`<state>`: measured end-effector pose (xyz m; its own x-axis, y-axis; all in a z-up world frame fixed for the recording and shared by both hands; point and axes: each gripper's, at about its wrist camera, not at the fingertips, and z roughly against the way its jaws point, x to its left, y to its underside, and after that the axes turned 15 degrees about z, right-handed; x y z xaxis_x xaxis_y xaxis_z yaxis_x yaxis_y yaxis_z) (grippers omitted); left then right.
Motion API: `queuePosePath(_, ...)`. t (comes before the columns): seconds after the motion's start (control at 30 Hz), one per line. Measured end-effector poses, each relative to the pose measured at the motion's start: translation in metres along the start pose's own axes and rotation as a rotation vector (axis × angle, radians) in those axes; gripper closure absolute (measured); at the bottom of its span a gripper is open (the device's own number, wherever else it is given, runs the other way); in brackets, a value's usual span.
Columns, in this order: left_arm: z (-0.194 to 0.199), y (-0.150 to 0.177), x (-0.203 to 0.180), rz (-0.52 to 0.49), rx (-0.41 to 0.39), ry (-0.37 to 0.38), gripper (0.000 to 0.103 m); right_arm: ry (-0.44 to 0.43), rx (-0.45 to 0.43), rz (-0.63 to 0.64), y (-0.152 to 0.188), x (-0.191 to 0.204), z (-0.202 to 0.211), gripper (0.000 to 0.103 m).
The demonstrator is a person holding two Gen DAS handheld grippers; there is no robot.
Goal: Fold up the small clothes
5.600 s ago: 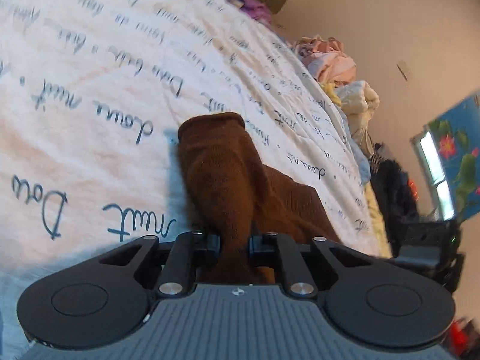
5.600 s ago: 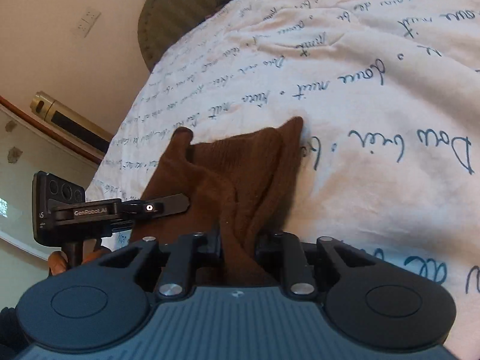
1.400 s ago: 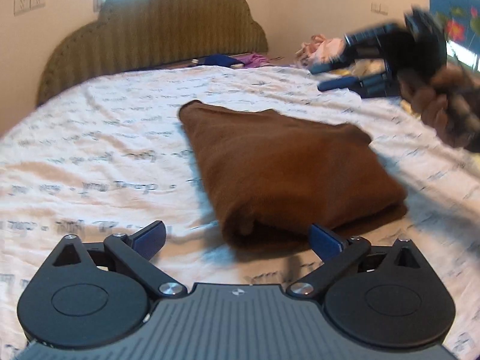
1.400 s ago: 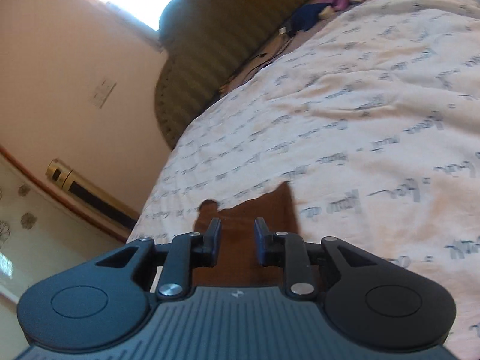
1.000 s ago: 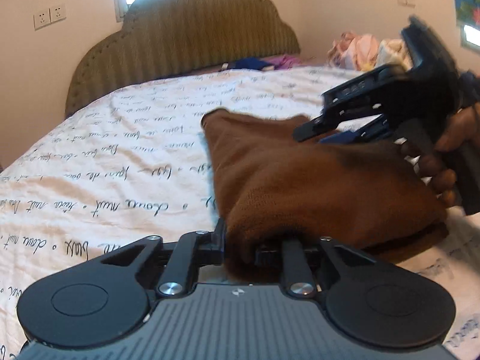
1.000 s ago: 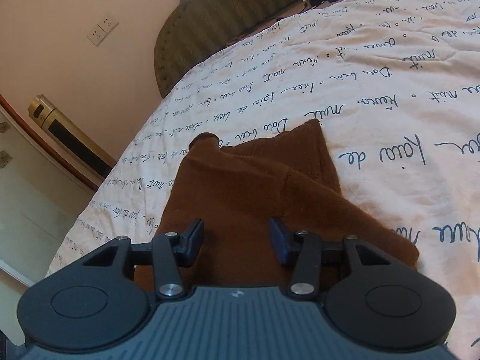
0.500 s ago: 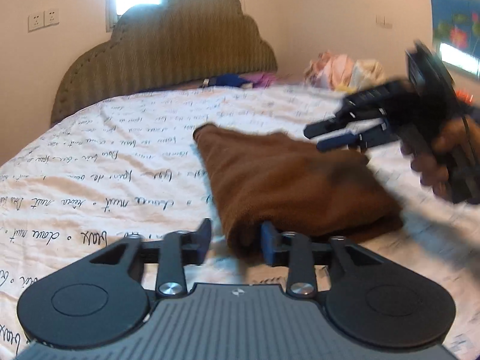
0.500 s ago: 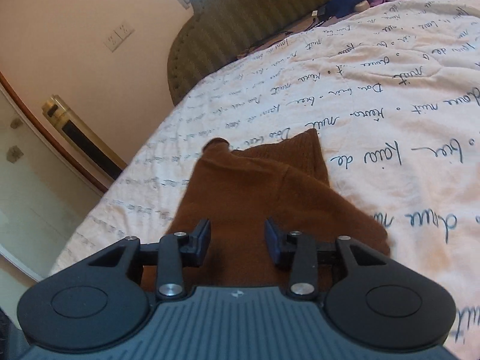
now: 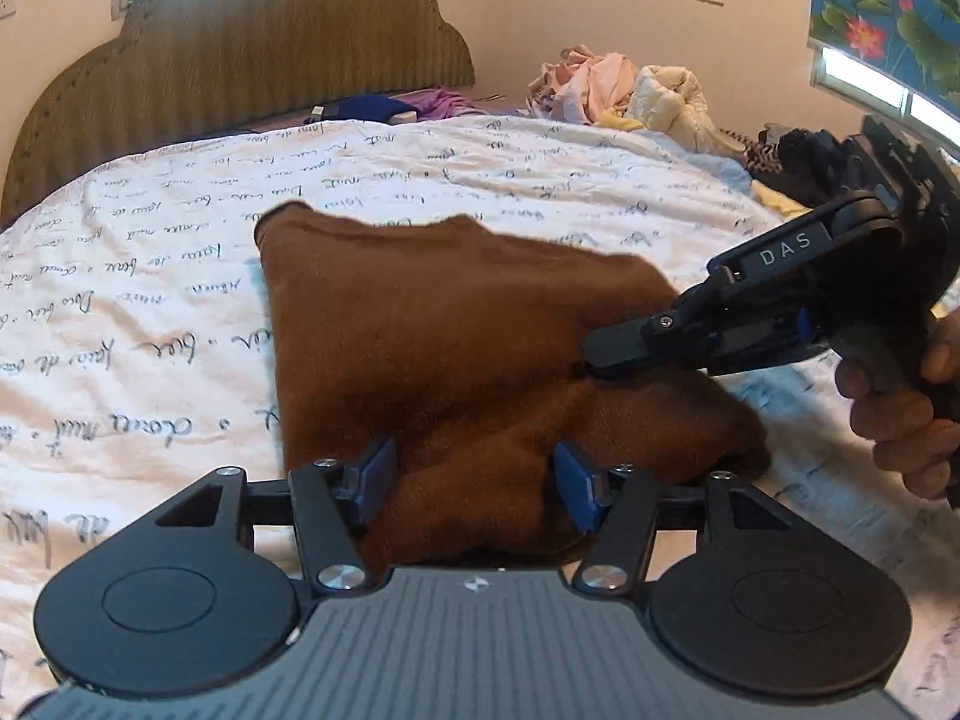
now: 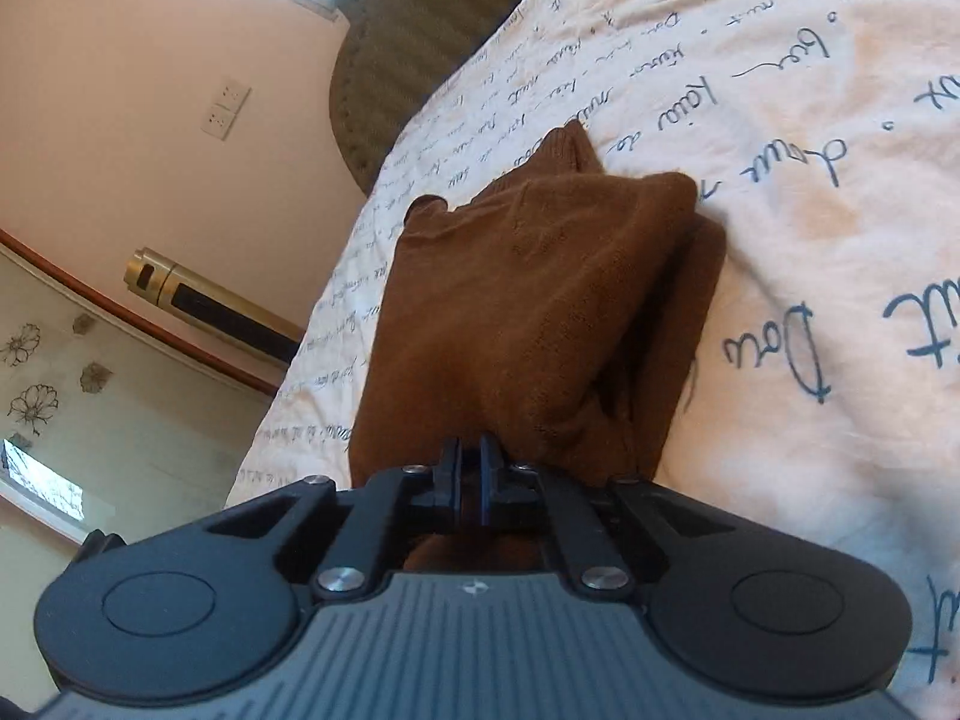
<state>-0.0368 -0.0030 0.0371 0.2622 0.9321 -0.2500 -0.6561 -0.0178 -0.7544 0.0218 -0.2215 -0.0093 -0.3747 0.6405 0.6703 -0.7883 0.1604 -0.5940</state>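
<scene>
A brown knit garment lies folded on the white bedspread with blue handwriting print. My left gripper is open, its blue pads on either side of the garment's near edge. My right gripper is shut on the garment's right edge and lifts that layer a little; the garment fills the middle of the right wrist view. The right gripper also shows in the left wrist view, held by a hand, its tips pinching the cloth.
An olive padded headboard stands behind the bed. A pile of pale clothes sits at the far right corner, with dark clothes beside it. A blue and purple heap lies by the headboard.
My right gripper has closed on the garment's right edge and raised it. My left gripper has opened wider around the near edge.
</scene>
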Motion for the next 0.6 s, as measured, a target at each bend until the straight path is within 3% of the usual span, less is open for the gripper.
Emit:
queuePosePath(0.07, 0.014, -0.014, 0.005, 0.037, -0.056, 0.055, 0.045, -0.020, 0.011, 0.026, -0.019, 0.012, 0.005, 0.093)
queuePosePath(0.13, 0.014, -0.032, 0.007, 0.047, -0.098, 0.051, 0.025, -0.074, -0.061, 0.031, -0.043, 0.017, 0.012, 0.090)
queuePosePath(0.17, 0.007, -0.043, 0.005, 0.037, -0.108, 0.019, 0.022, -0.098, -0.087, 0.028, -0.059, 0.016, 0.010, 0.083)
queuePosePath(0.23, -0.016, -0.063, -0.001, 0.002, -0.126, -0.039, 0.024, -0.074, -0.097, 0.052, -0.090, 0.017, -0.005, 0.063)
queuePosePath(0.27, -0.030, -0.072, -0.002, 0.004, -0.114, -0.052, 0.024, -0.058, -0.090, 0.065, -0.104, 0.017, -0.017, 0.040)
queuePosePath(0.3, -0.045, -0.081, 0.000, 0.031, -0.080, -0.052, 0.024, -0.052, -0.079, 0.060, -0.114, 0.013, -0.030, 0.024)
queuePosePath(0.37, -0.077, -0.093, 0.008, 0.100, -0.001, -0.022, 0.024, -0.028, -0.039, 0.005, -0.125, -0.005, -0.061, 0.025)
queuePosePath(0.43, -0.113, -0.089, 0.015, 0.126, 0.112, -0.064, 0.022, 0.071, 0.023, -0.089, -0.122, -0.036, -0.087, 0.027)
queuePosePath(0.53, -0.124, -0.073, 0.015, 0.062, 0.073, -0.073, 0.014, 0.007, -0.096, -0.166, -0.104, -0.064, -0.085, 0.043)
queuePosePath(0.6, -0.122, -0.072, 0.016, 0.072, 0.076, -0.076, 0.013, 0.028, -0.095, -0.088, -0.099, -0.060, -0.084, 0.051)
